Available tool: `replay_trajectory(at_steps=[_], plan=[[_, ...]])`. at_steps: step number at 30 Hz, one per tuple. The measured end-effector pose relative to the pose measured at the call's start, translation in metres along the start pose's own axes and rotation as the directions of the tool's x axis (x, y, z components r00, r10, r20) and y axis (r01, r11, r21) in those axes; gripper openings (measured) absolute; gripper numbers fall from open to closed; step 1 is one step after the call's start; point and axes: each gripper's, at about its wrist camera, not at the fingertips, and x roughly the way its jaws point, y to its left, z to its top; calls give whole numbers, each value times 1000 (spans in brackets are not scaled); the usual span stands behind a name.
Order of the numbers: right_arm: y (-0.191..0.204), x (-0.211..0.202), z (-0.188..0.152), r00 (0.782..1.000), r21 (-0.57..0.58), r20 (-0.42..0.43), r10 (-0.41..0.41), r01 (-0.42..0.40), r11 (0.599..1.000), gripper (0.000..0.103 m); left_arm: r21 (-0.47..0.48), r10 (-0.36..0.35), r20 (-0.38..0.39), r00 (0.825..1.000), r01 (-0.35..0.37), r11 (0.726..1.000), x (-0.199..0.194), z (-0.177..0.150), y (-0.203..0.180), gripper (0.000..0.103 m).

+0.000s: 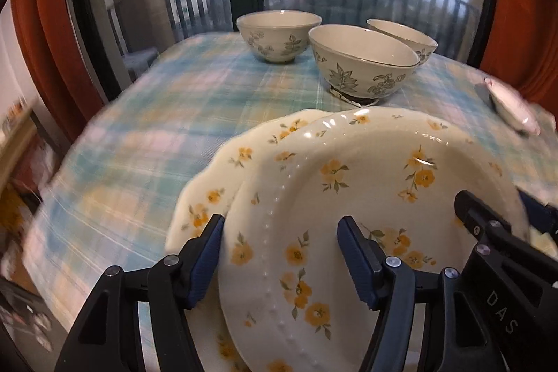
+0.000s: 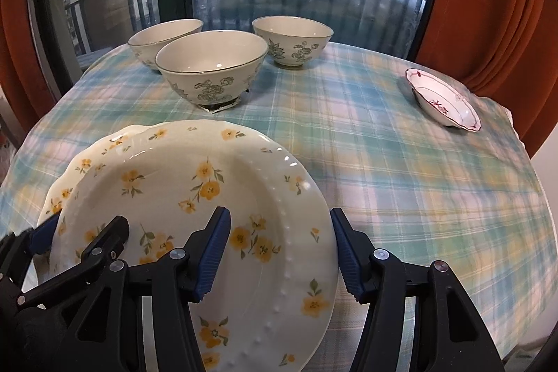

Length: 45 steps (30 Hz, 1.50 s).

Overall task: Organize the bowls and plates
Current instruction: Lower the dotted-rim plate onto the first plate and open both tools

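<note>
Two yellow-flowered plates sit stacked at the tabletop's 6 o'clock edge; left claw and right claw straddle the upper rim, both spread wide, gripping nothing; stacking seems finished; next, gather the three bowls at 12 o'clock.

Lower plate mostly hidden under upper plate; only left rim seen. Upper plate's near edge cut off by frame bottom in both views. Far right bowl half hidden behind front bowl. Small red-patterned dish smeared by motion blur in left wrist view (sharp in right wrist view). Tablecloth blurred at left edge.
</note>
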Motion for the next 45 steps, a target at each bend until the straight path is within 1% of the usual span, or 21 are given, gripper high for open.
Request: replay_trajectory(at_steps=[2, 5, 7, 9, 10, 11, 12, 14, 15, 18, 21, 22, 23, 24, 25, 27, 30, 33, 36, 40, 45], plan=[[2, 1, 0, 1000, -5, -2, 7, -7, 1000, 62, 2, 20, 32, 999, -20, 1000, -2, -1, 1, 66], [-1, 2, -1, 999, 3, -16, 33, -33, 999, 62, -6, 19, 32, 999, -19, 1000, -1, 0, 3, 68], [-1, -2, -3, 999, -10, 10, 38, -37, 999, 61, -17, 26, 43, 999, -25, 1000, -3, 0, 5, 68], [-1, -12, -6, 997, -25, 59, 45, -44, 999, 59, -27, 22, 55, 998, -21, 999, -5, -1, 6, 69], [-1, -15, -7, 996, -30, 78, 47, -45, 999, 55, -29, 15, 58, 998, -13, 999, -6, 0, 6, 70], [2, -19, -9, 995, -49, 93, 43, -39, 998, 46, -33, 9, 63, 998, -7, 999, -7, 0, 7, 70], [4, -19, -10, 994, -72, 95, 45, -38, 997, 42, -37, 6, 68, 998, -4, 999, -8, 0, 7, 70], [14, -20, -10, 994, -119, 87, 71, -61, 991, 35, -47, 20, 74, 997, -17, 999, -8, 1, 10, 70], [17, -20, -9, 993, -127, 82, 80, -69, 989, 34, -54, 16, 73, 997, -12, 998, -8, 1, 13, 70], [19, -15, -6, 994, -89, 48, 100, -96, 991, 34, -65, -4, 62, 998, 8, 998, -7, 0, 19, 70], [18, -17, -6, 995, -78, 53, 87, -82, 994, 35, -56, -19, 71, 997, 23, 998, -8, -1, 19, 70], [21, -21, -6, 997, -94, 73, 41, -34, 995, 44, -54, -26, 73, 997, 30, 998, -8, 0, 18, 70], [22, -24, -8, 996, -102, 92, 0, 9, 995, 56, -54, -29, 76, 997, 34, 998, -9, 0, 17, 70], [21, -27, -8, 992, -100, 120, -35, 47, 994, 59, -52, -38, 79, 996, 42, 998, -9, 0, 17, 70], [19, -30, -8, 989, -93, 142, -50, 64, 994, 61, -48, -45, 80, 996, 49, 998, -9, 0, 16, 70], [15, -29, -6, 989, -85, 138, -48, 60, 995, 61, -40, -47, 84, 995, 51, 998, -10, 0, 14, 70], [9, -21, -5, 995, -64, 91, -33, 39, 997, 61, -41, -54, 84, 995, 57, 998, -9, 1, 16, 70], [7, -11, -6, 999, -45, 40, -10, 12, 999, 55, -46, -55, 85, 995, 59, 997, -8, 1, 17, 71], [12, -11, -9, 998, -71, 48, -34, 37, 997, 52, -47, -40, 92, 995, 44, 998, -8, 0, 17, 74], [19, -8, -10, 1000, -83, 28, -8, 10, 996, 52, -72, -13, 97, 995, 20, 997, -10, 1, 25, 75], [19, -8, -8, 999, -64, 13, 30, -29, 998, 52, -74, -14, 92, 996, 21, 997, -12, 3, 28, 74]])
